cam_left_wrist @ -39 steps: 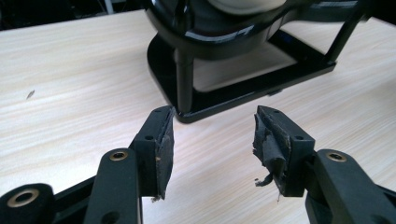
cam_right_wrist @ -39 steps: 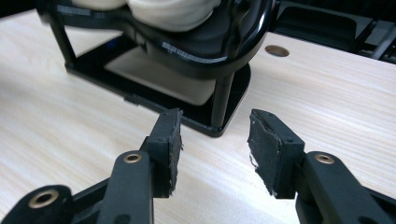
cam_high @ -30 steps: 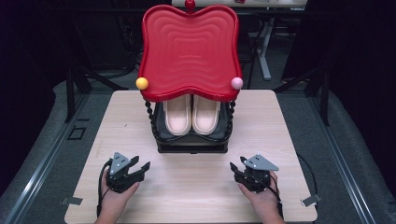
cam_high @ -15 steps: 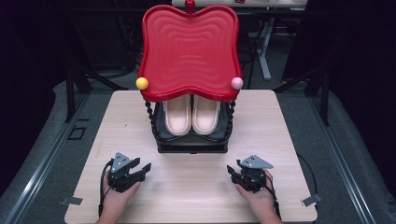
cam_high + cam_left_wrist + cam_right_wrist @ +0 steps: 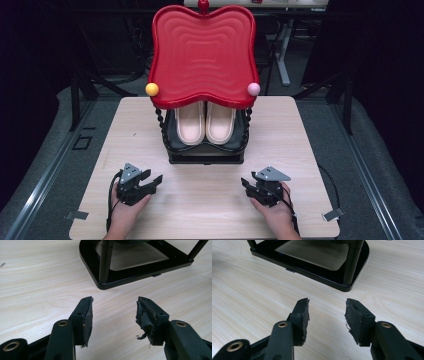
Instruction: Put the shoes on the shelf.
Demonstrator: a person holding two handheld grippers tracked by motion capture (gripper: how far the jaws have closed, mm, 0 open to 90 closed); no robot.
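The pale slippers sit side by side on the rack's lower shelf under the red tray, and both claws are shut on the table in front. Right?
Not quite: both claws are open. The left claw and right claw each show a clear gap between their jaws in their own gripper views. The slippers, rack and red tray are as stated.

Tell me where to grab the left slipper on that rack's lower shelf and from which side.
Grip the left slipper by its near end, coming in low from the front. The red tray roofs it, twisted posts flank it, and its partner lies alongside.
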